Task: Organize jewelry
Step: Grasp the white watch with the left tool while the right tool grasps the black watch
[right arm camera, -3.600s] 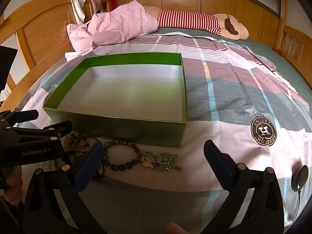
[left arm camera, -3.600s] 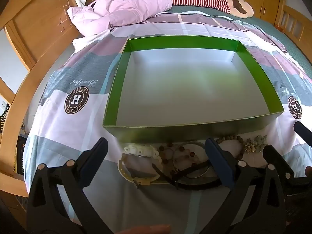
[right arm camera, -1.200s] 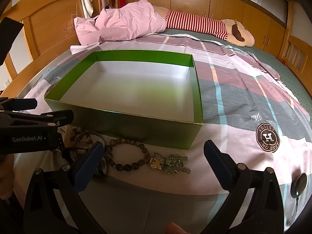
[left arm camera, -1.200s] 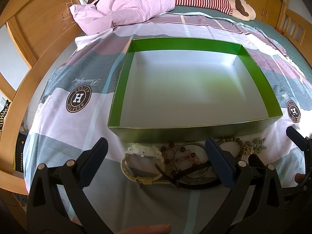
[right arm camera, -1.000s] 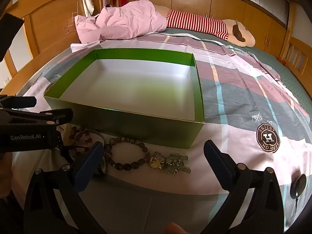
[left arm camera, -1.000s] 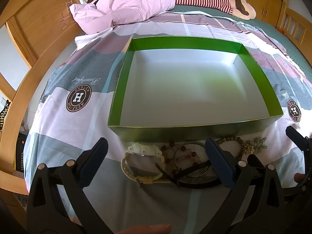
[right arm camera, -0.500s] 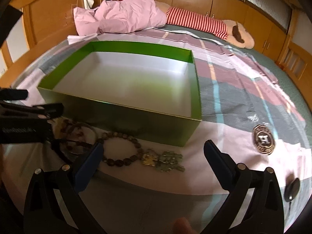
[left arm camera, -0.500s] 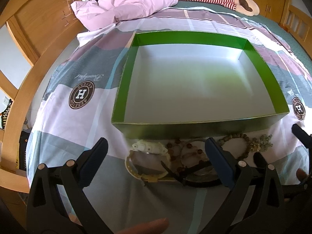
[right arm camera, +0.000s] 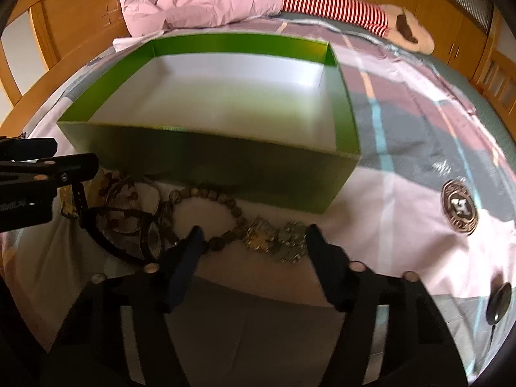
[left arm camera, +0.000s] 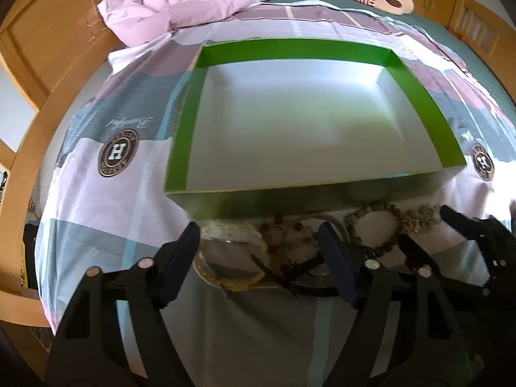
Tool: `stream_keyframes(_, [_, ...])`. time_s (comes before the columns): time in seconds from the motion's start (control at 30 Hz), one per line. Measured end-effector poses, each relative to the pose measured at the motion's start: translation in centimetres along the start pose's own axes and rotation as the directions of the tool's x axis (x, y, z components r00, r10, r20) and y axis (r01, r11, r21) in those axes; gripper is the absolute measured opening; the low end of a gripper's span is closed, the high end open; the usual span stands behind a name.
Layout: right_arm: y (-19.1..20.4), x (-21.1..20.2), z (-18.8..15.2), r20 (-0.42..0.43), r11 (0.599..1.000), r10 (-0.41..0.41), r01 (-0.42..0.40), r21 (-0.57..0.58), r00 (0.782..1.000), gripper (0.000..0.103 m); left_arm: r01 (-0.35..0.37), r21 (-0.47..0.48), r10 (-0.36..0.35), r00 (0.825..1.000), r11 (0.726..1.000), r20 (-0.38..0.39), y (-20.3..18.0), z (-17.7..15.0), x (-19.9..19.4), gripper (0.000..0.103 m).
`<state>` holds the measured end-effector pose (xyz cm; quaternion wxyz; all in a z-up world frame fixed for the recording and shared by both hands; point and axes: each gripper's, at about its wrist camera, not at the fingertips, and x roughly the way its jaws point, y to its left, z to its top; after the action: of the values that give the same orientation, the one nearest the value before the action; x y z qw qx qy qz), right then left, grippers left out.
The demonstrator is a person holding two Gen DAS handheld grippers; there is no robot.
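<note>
A shallow green box with a pale inner floor sits on the bed, holding nothing. Along its near wall the jewelry lies in a loose row on the bedspread. From the left wrist view there is a cream-coloured bracelet, then a tangle of dark beads and a thin metal bangle, then a black band, and further right a brown bead bracelet touching a cluster of gold and greenish charms.

The left claw hangs over the cream bracelet and the beaded tangle; its jaws are closing, with those pieces between them but not pinched. The right claw hangs over the charm cluster and the end of the bead bracelet; its jaws are closing too, the charms between them and the pads not pressing. Each claw shows at the edge of the other's view, and the two stand near each other over the row. The tall near wall of the box stands directly behind the jewelry.

The bedspread is checked in pink, grey, plum and white, with round brown badges carrying a large "H" and a line of script beside one. A crumpled pink quilt and a red-and-white striped plush toy lie at the far end, against a wooden headboard and wooden cupboards. A small black round object lies at the right on the spread.
</note>
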<state>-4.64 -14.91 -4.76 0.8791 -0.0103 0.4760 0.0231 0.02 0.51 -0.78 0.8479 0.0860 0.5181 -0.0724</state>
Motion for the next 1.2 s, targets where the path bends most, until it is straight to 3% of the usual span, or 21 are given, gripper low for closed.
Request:
stream_keyframes(0.07, [-0.1,0.4,-0.3,-0.018,1.0,0.003,-0.003,0.006,1.0,0.038,0.019,0.006,-0.019,1.0,1.0,-0.019,0.0,-0.1,0.2,0.063])
stream_keyframes(0.1, [0.0,0.6,-0.3,-0.028,1.0,-0.013,0.013,0.004,1.0,0.025,0.029,0.005,-0.029,0.999,1.0,-0.031,0.0,-0.2,0.4,0.061])
stream_keyframes(0.17, [-0.2,0.5,-0.5,-0.02,1.0,-0.019,0.019,0.007,1.0,0.017,0.047,-0.006,-0.048,0.997,0.999,-0.055,0.3,-0.4,0.7,0.053])
stream_keyframes(0.33, [-1.3,-0.1,-0.3,-0.012,0.998,0.025,-0.024,0.064,1.0,0.009,0.062,-0.063,-0.067,0.995,0.996,-0.079,2.2,-0.4,1.1,0.051])
stream_keyframes(0.57, [-3.1,-2.3,0.2,0.044,0.988,0.089,-0.093,0.126,0.995,0.009,0.089,-0.149,-0.108,0.987,0.985,-0.12,4.1,-0.2,2.2,0.051])
stream_keyframes(0.67, [-3.4,-3.2,0.5,0.063,0.984,0.12,-0.127,0.124,0.991,0.009,0.105,-0.142,-0.125,0.983,0.984,-0.135,3.8,-0.2,2.6,0.051])
stream_keyframes(0.8, [-3.5,-3.2,0.6,0.035,0.988,0.092,-0.095,0.123,0.995,0.01,0.141,-0.107,-0.156,0.975,0.984,-0.155,2.4,-0.6,3.1,0.052])
stream_keyframes(0.87, [-3.8,-3.0,0.5,0.017,0.988,0.083,-0.085,0.128,0.996,0.019,0.15,-0.083,-0.162,0.974,0.985,-0.156,1.6,-0.8,3.1,0.057])
stream_keyframes(0.93, [-3.5,-2.9,0.4,0.012,0.989,0.086,-0.086,0.12,0.996,0.039,0.14,-0.064,-0.149,0.976,0.988,-0.156,1.1,-0.8,3.2,0.06])
stream_keyframes(0.97, [-3.4,-3.0,0.4,0.015,0.989,0.091,-0.092,0.113,0.996,0.04,0.129,-0.068,-0.139,0.977,0.989,-0.161,1.1,-0.8,3.4,0.06])
stream_keyframes(1.1, [-1.5,-3.0,0.2,0.022,0.97,0.229,-0.23,0.074,0.973,0.04,0.109,-0.149,-0.136,0.973,0.983,-0.187,2.6,-0.6,4.6,0.056])
stream_keyframes(1.2, [0.9,-2.5,0.5,0.017,0.95,0.311,-0.311,0.024,0.95,0.04,0.137,-0.246,-0.188,0.962,0.959,-0.197,4.2,-0.4,5.3,0.051])
